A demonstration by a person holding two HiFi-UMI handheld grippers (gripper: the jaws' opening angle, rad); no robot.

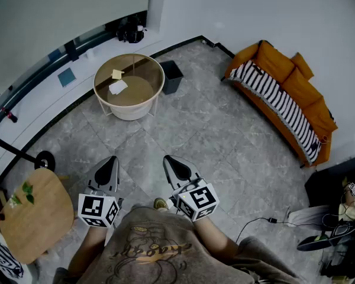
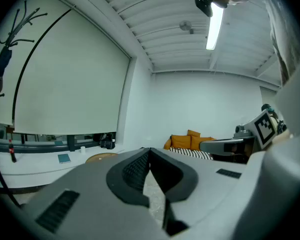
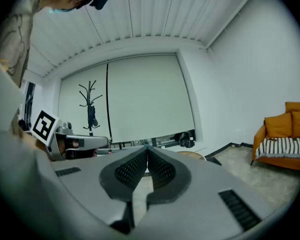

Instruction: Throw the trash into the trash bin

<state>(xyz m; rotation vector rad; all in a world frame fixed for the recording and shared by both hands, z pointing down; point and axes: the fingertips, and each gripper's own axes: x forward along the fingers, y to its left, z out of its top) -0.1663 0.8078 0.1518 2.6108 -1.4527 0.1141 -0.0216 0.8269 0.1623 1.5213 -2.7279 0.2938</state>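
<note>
Far ahead stands a round table [image 1: 158,81] with a wooden top. On it lie a crumpled white paper [image 1: 118,87] and a small yellow paper [image 1: 117,74]. A black trash bin [image 1: 171,77] stands on the floor just right of the table. My left gripper [image 1: 109,165] and right gripper [image 1: 176,164] are held side by side close to my body, well short of the table. Both are shut with nothing between the pads. The left gripper view shows its tips [image 2: 150,151] meeting, and the right gripper view shows the same [image 3: 147,151].
An orange sofa [image 1: 284,93] with a striped blanket lines the right wall. A small wooden side table [image 1: 26,212] sits at my near left, beside a coat stand base [image 1: 44,158]. Cables and bags [image 1: 331,229] lie at the near right. Grey tiled floor stretches between me and the table.
</note>
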